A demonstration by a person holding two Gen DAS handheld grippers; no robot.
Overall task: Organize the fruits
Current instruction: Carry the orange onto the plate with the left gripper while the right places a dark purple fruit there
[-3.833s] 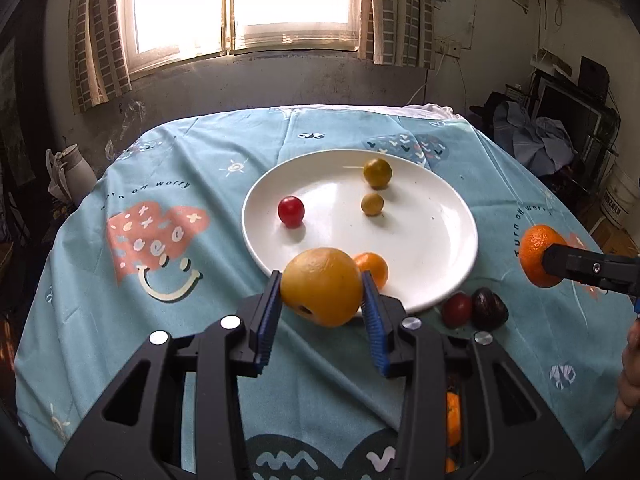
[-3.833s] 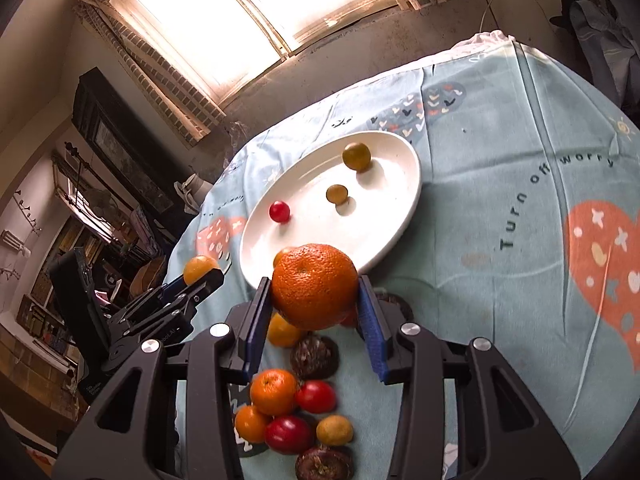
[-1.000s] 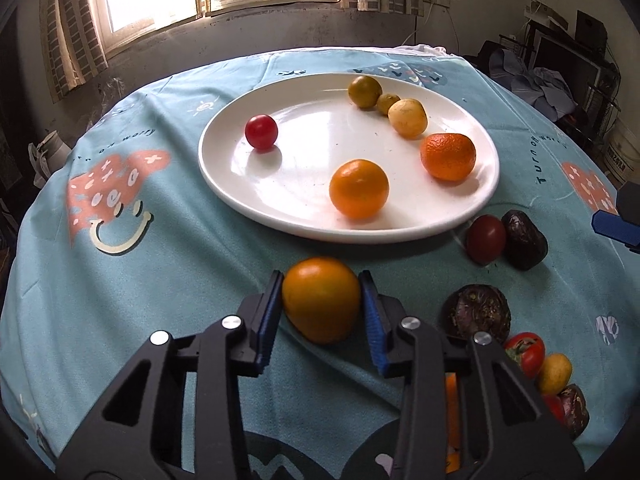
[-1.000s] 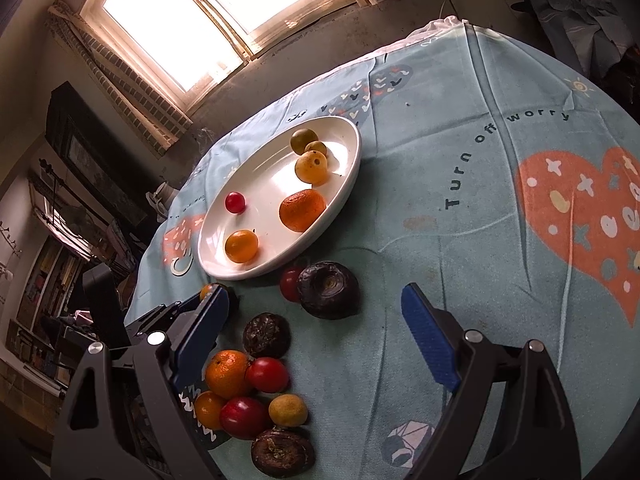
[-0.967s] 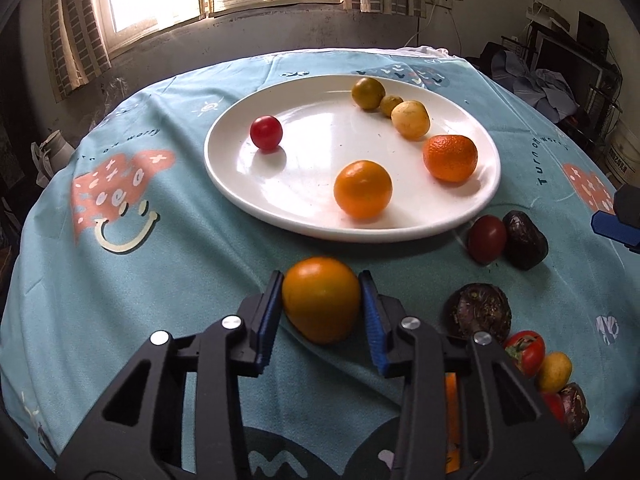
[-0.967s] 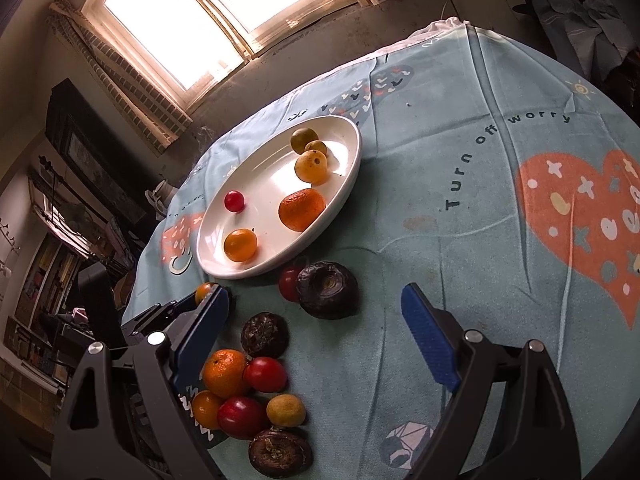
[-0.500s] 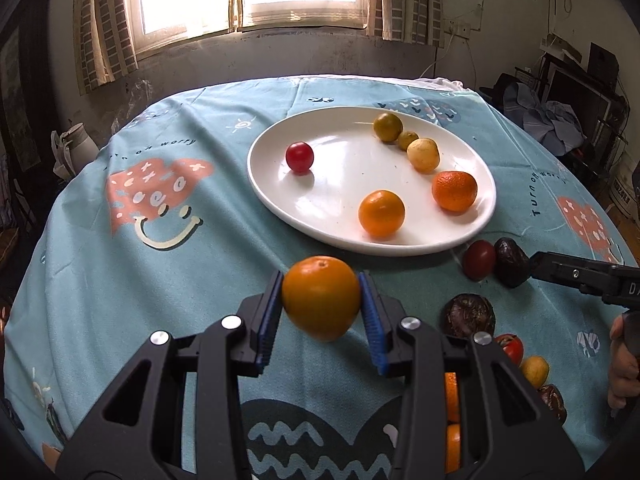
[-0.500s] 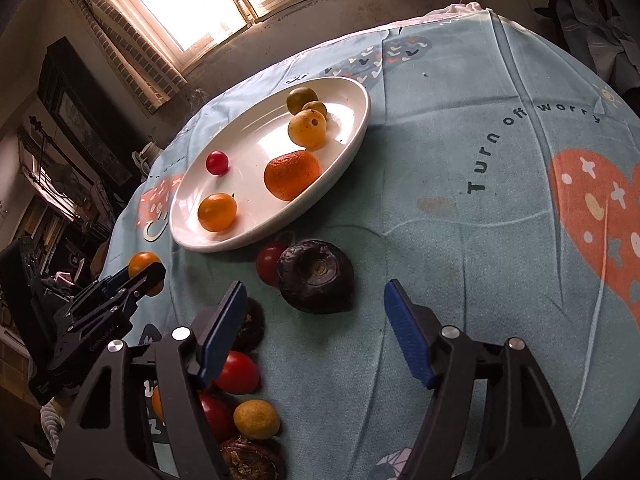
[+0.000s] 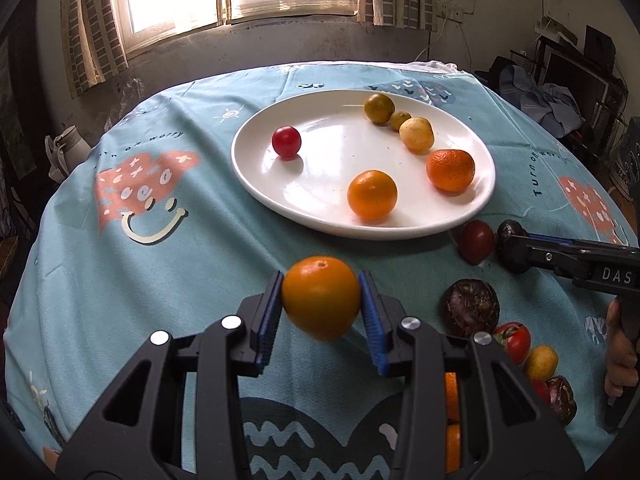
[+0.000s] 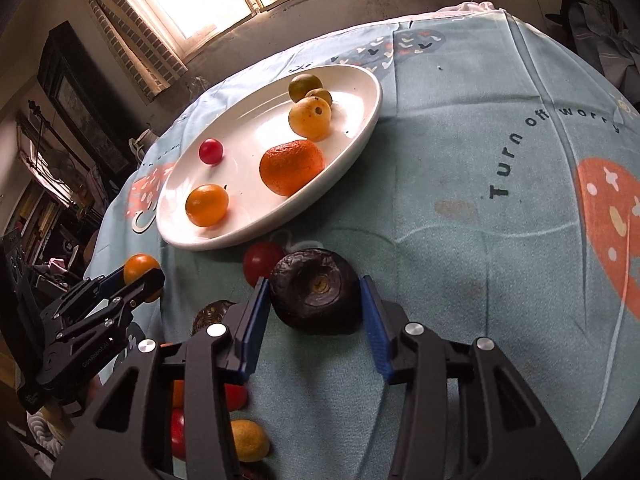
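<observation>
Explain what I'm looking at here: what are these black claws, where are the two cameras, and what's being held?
No robot: a person holds a two-finger gripper in each hand, with a fisheye camera on each looking along its fingers. In the left wrist view, the left gripper is shut on an orange, lifted off the tablecloth. In the right wrist view, the right gripper is open, its fingers on either side of a dark fruit lying on the cloth. The white plate holds six fruits, including a cherry tomato. More fruit lies loose beside the plate.

Black tongs (image 9: 322, 322), blue ribbed pads (image 9: 267, 320), silver screws (image 9: 232, 322).
</observation>
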